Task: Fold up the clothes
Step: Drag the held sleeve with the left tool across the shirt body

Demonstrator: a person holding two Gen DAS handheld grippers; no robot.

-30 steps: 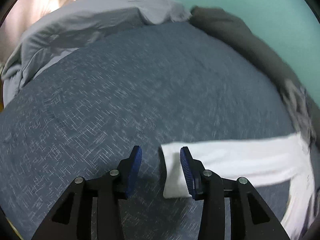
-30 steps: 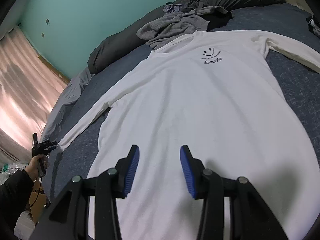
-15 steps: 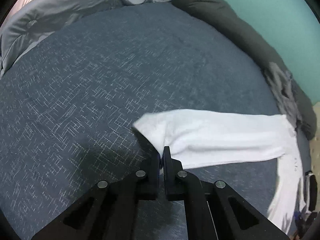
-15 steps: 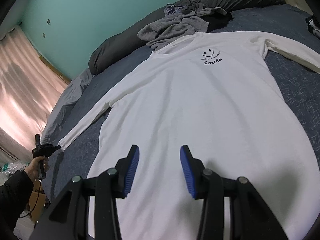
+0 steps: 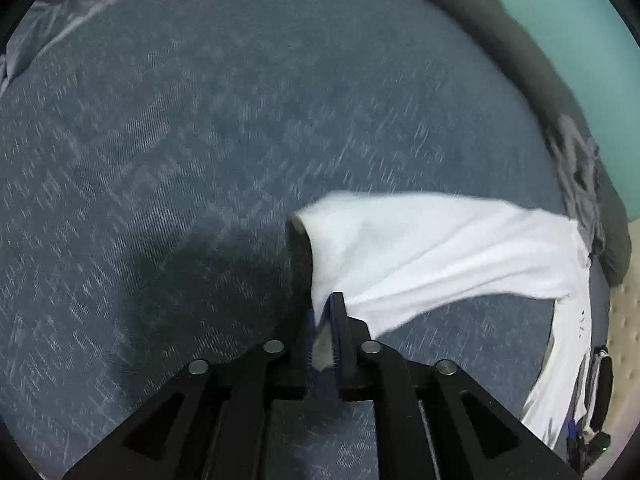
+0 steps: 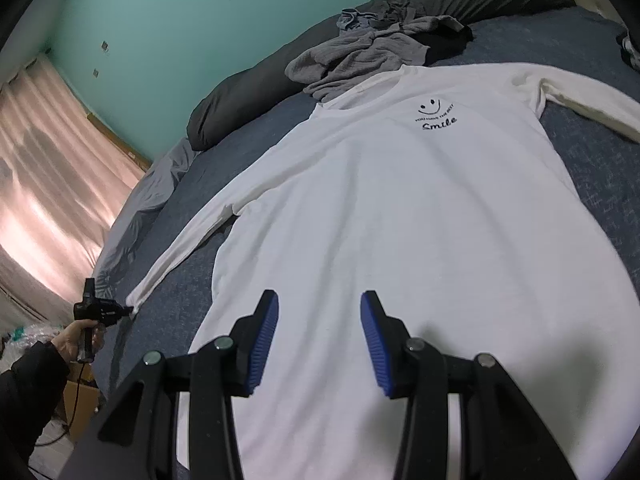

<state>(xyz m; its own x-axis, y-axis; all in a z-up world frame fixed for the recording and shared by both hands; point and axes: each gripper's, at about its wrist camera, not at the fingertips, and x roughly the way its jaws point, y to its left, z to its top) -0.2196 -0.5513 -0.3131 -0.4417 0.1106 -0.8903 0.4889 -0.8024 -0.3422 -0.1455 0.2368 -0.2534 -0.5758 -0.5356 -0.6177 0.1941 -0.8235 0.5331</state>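
Note:
A white long-sleeved shirt [image 6: 400, 220] with a smiley and "Smile" print lies flat, front up, on the blue bedcover [image 5: 200, 120]. My right gripper [image 6: 320, 300] hovers open over its lower hem area with nothing between its fingers. The shirt's left sleeve [image 5: 420, 248] stretches out toward the bed's edge. My left gripper [image 5: 326, 304] has the cuff pinched between its pads, and the cloth bunches toward the grip; its jaws are opening slightly. In the right wrist view the left gripper [image 6: 127, 311] shows at the cuff, held by a person's hand [image 6: 80, 336].
A heap of grey clothes [image 6: 360, 56] lies above the shirt's collar, against a dark pillow [image 6: 248, 96]. A light grey sheet [image 6: 140, 208] is rumpled along the bed's left edge. A pink curtain [image 6: 48, 180] and a teal wall stand behind.
My left gripper went from open beside the cuff to closed on it, tipped downward, and the sleeve end now bunches up into the grip. The right gripper has not moved.

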